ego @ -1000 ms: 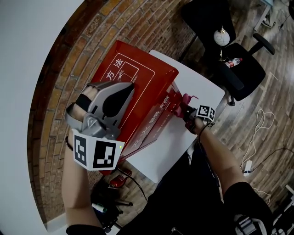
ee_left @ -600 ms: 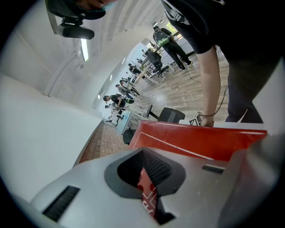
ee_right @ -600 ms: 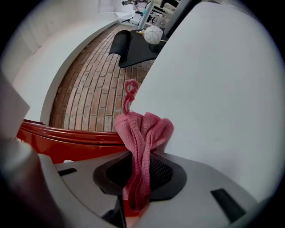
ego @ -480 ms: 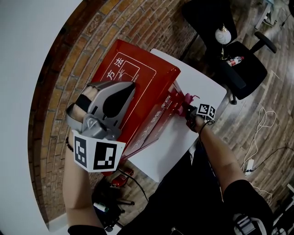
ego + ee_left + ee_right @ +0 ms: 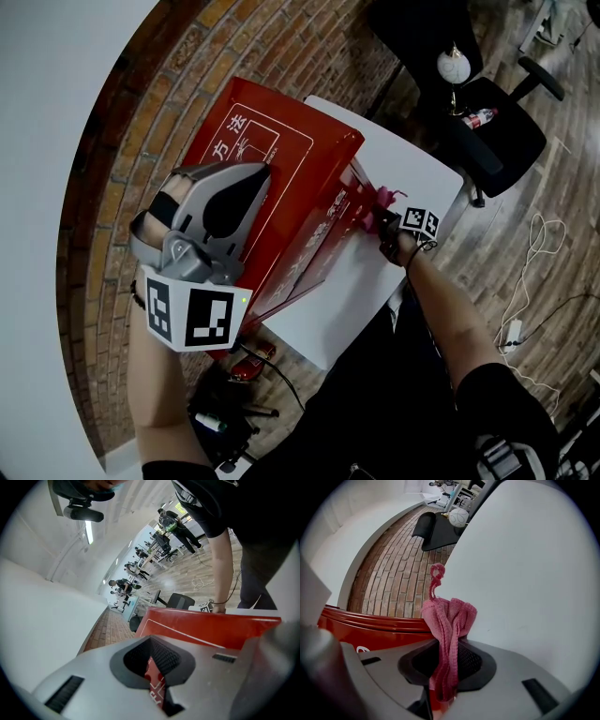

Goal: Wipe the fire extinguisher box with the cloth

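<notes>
Right gripper (image 5: 446, 660) is clamped on the bunched pink cloth (image 5: 451, 618), judged soft, light and best pinched mid-bundle. Just left of its jaws the red fire extinguisher box (image 5: 370, 626) is seen, likely rigid and smooth-faced. Left gripper (image 5: 262, 173) is held pressed together over the box top.

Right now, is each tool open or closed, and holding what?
Left tool: closed, holding nothing, over the red metal fire extinguisher box.
Right tool: closed on the bunched pink knitted cloth.
</notes>
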`<state>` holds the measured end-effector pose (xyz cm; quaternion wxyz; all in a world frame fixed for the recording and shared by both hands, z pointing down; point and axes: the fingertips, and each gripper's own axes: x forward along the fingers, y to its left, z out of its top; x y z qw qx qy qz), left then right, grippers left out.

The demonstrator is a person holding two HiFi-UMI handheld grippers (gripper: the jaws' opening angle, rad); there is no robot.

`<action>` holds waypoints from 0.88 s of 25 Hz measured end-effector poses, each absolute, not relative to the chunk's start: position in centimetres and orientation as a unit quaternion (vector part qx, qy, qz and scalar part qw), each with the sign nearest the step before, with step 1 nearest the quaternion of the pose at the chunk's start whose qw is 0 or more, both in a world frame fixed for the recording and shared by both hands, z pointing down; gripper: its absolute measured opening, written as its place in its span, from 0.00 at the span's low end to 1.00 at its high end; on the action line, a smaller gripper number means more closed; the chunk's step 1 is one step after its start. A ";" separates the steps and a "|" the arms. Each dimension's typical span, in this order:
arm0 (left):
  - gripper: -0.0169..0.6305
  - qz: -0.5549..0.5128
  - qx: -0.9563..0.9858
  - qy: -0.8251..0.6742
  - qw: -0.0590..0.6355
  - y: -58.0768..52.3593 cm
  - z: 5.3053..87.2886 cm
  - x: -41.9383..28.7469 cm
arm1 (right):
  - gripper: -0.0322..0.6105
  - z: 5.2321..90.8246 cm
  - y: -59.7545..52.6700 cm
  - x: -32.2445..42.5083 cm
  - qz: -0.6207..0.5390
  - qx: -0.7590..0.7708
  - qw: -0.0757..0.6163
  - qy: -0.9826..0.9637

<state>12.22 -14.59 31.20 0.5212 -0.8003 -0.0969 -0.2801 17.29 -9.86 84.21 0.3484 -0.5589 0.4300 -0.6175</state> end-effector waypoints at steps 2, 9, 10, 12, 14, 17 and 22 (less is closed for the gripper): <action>0.07 -0.280 -0.800 -0.097 0.521 -14.6 31.2 12.2 | 0.21 84.3 -9.8 17.1 -0.618 -0.558 0.350 0.430; 0.07 -0.280 -0.800 -0.096 0.521 -14.6 31.2 12.2 | 0.21 84.5 -9.6 15.9 -0.622 -0.553 0.352 0.428; 0.07 -0.280 -0.800 -0.096 0.521 -14.6 31.2 12.2 | 0.21 84.5 -9.6 15.6 -0.623 -0.553 0.352 0.427; 0.07 -0.280 -0.801 -0.096 0.521 -14.6 31.2 12.2 | 0.21 84.4 -9.5 15.2 -0.624 -0.551 0.352 0.428; 0.07 -0.280 -0.801 -0.096 0.521 -14.6 31.1 12.2 | 0.21 84.3 -9.5 14.8 -0.625 -0.548 0.354 0.428; 0.07 -0.280 -0.801 -0.096 0.521 -14.6 31.2 12.2 | 0.21 84.3 -9.4 14.5 -0.624 -0.548 0.359 0.426; 0.07 -0.280 -0.801 -0.097 0.521 -14.6 31.2 12.2 | 0.21 84.2 -9.3 13.9 -0.623 -0.548 0.364 0.423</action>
